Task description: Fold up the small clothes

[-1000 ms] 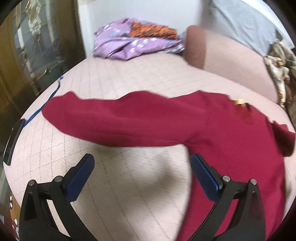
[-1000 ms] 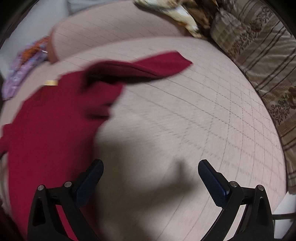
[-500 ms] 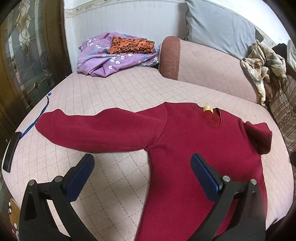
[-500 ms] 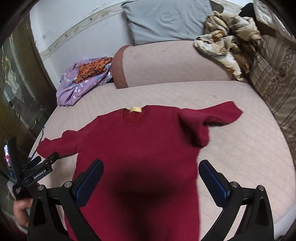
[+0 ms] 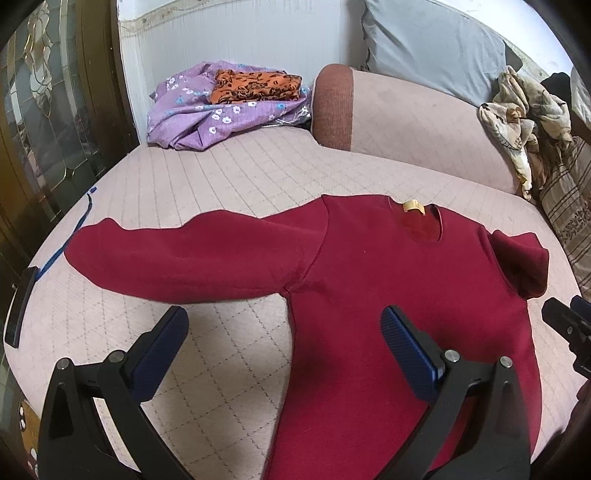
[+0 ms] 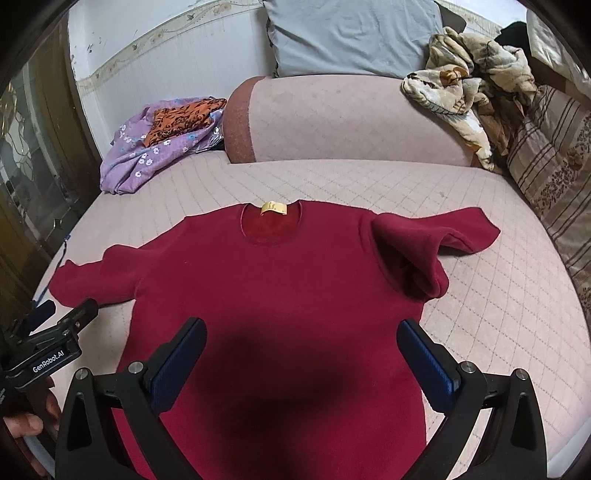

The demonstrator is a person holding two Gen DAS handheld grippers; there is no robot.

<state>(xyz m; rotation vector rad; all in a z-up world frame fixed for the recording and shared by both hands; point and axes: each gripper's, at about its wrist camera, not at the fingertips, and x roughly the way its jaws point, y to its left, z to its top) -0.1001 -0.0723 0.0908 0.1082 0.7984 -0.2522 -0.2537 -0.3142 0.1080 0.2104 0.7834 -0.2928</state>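
Dark red sweater [image 6: 280, 295] lies flat, front up, on the pink quilted bed [image 6: 480, 302], neckline w/ yellow tag [image 6: 273, 208] toward the headboard bolster [image 6: 351, 118]. One sleeve [image 5: 192, 258] is stretched straight out to the side twd the wooden door [image 5: 44, 110]; the other sleeve [image 6: 424, 251] is bent & folded back on itself, cuff pointing twd the striped cushion [image 6: 554, 158].

Left claw [image 5: 284, 350] spread wide, holding nothing, above the sweater's armpit area, one pad over bare bed, the other over the body. Right claw [image 6: 303, 363] also spread wide & empty, above the lower body of the sweater; its shadow falls on the fabric.

Bkgd: purple floral cloth [image 5: 207, 114] w/ orange patterned cloth [image 5: 255, 86] on top, grey pillow [image 6: 351, 33], crumpled beige blanket [image 6: 469, 85]. Phone [image 5: 18, 306] at bed edge w/ blue cord [image 5: 70, 240].
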